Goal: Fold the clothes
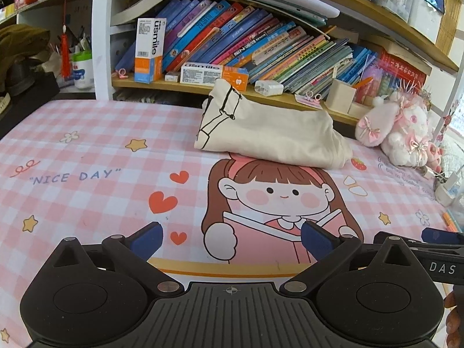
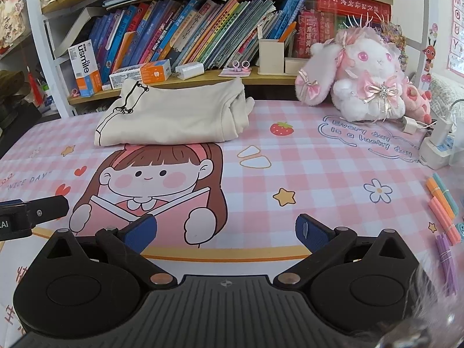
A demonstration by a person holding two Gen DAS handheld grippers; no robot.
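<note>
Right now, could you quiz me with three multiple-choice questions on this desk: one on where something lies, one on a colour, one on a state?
1. The cream folded cloth garment lies: A) on the pink checked mat, before the bookshelf B) on the shelf C) in a gripper
2. The gripper finger pads are: A) red B) blue C) white
3. The left gripper and right gripper are: A) both shut B) both open C) one shut

Answers: 1 A, it rests on the mat; 2 B, pads show blue; 3 B, wide gaps, nothing held.
</note>
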